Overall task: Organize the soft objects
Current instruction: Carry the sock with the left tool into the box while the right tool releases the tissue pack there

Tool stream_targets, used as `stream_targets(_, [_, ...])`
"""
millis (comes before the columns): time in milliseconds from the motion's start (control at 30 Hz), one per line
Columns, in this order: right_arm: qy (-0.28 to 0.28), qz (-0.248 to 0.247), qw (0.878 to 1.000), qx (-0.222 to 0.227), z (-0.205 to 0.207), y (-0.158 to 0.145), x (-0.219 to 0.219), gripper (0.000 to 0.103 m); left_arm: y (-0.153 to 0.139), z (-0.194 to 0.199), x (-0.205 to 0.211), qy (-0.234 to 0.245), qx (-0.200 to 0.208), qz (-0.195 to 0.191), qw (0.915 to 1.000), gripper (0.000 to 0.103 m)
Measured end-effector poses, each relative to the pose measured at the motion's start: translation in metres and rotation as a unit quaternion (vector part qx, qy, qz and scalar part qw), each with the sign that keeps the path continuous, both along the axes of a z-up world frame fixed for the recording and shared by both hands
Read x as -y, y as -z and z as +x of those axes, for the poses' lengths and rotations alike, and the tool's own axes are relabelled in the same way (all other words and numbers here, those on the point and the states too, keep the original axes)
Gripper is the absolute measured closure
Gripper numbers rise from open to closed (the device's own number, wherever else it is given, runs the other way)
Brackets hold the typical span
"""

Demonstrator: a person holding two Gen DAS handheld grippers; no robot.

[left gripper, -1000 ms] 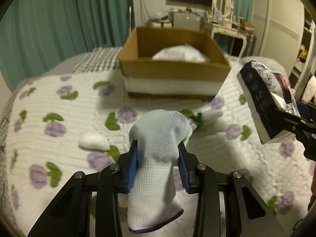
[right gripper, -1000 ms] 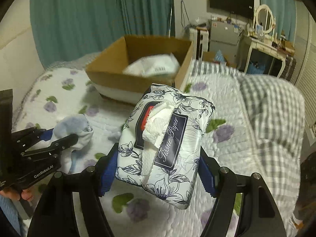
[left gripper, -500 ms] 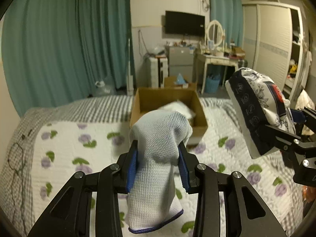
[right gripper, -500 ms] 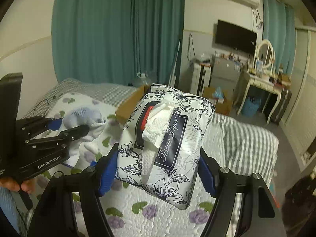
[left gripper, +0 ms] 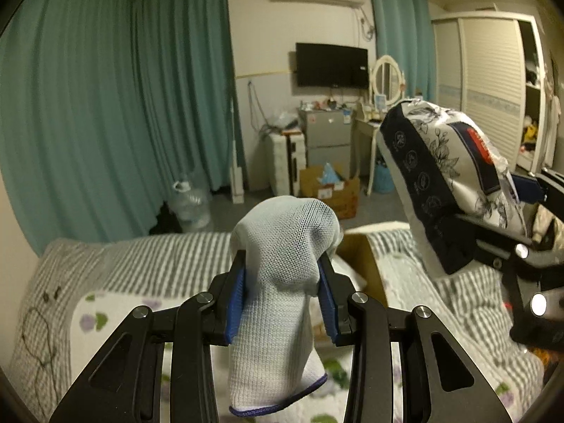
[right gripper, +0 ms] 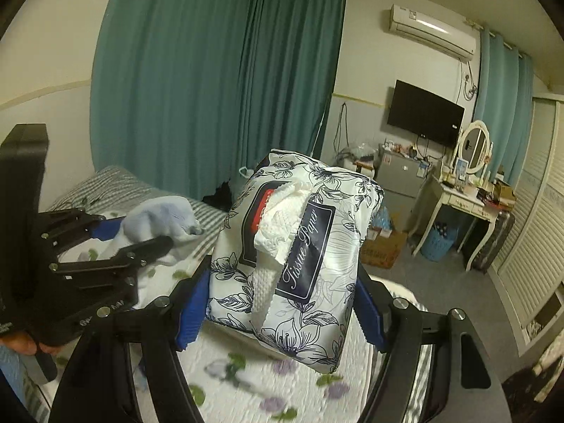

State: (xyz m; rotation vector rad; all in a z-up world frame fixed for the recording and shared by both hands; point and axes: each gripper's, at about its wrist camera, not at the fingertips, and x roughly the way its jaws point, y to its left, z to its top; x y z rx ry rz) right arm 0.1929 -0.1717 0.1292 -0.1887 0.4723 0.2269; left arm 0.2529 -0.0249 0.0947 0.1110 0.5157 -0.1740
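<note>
My left gripper (left gripper: 282,299) is shut on a pale blue knit sock (left gripper: 282,282) whose cuff hangs down between the fingers; the sock also shows in the right wrist view (right gripper: 158,225). My right gripper (right gripper: 282,296) is shut on a floral tissue paper pack (right gripper: 296,253) with a tissue sticking out; the pack also shows at the right of the left wrist view (left gripper: 444,176). Both are held high above the bed. The cardboard box (left gripper: 363,257) on the bed is mostly hidden behind the sock.
The bed has a white quilt with purple flowers (right gripper: 246,370) and a grey checked blanket (left gripper: 141,264). Beyond it stand teal curtains (left gripper: 105,123), a wall TV (left gripper: 331,65), a dressing table (right gripper: 458,204), a wardrobe (left gripper: 493,105) and a floor carton (left gripper: 331,190).
Both grippers have risen and tilted upward with their loads. The bed and the box have dropped low in both views, and the room's far wall fills the frames.
</note>
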Motion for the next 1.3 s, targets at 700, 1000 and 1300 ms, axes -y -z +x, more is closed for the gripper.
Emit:
stream_targets(700, [0.006, -0.002, 0.992, -0.122, 0.174, 0.173, 0.005, 0.031, 0.159, 0.137, 0.018, -0.005, -0.108, 0.017, 0.994, 0.066])
stream_targets(1000, [0.009, 0.013, 0.995, -0.103, 0.175, 0.186, 0.018, 0.013, 0.151, 0.127, 0.025, -0.01, -0.09, 0.032, 0.9954, 0.046])
stream_targets(1300, [0.05, 0.031, 0.997, -0.042, 0.121, 0.09, 0.04, 0.008, 0.044, 0.052, 0.022, -0.02, -0.02, 0.013, 0.9995, 0.018])
